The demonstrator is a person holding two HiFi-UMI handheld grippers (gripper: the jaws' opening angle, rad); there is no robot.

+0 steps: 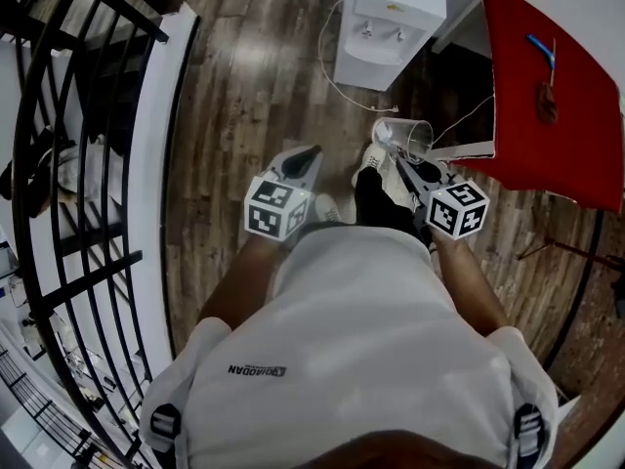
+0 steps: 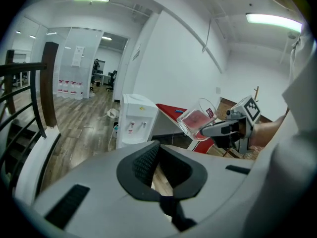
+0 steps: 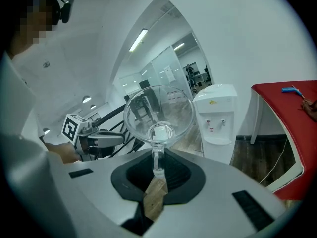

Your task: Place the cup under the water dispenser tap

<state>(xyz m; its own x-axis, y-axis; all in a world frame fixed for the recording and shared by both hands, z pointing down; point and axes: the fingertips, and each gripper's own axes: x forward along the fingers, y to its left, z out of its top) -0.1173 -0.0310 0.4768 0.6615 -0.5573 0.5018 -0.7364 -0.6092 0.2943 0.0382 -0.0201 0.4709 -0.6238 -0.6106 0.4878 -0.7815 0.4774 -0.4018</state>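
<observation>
A clear glass cup (image 1: pixel 412 140) hangs tilted in the air, its wall pinched by my right gripper (image 1: pixel 402 156). In the right gripper view the cup (image 3: pixel 158 114) opens toward the camera, above the shut right gripper (image 3: pixel 157 165). The white water dispenser (image 1: pixel 391 16) stands on the wooden floor ahead, its two taps (image 1: pixel 382 32) facing me; the cup is well short of them. My left gripper (image 1: pixel 305 156) is held beside the right one with nothing in it, its tips together. In the left gripper view, the cup (image 2: pixel 198 118) shows in front of the dispenser (image 2: pixel 134 120).
A red table (image 1: pixel 552 96) stands right of the dispenser, a blue item (image 1: pixel 540 49) on it. A black stair railing (image 1: pixel 78 164) runs down the left. A white cable (image 1: pixel 354 93) trails on the floor from the dispenser. My feet are below the cup.
</observation>
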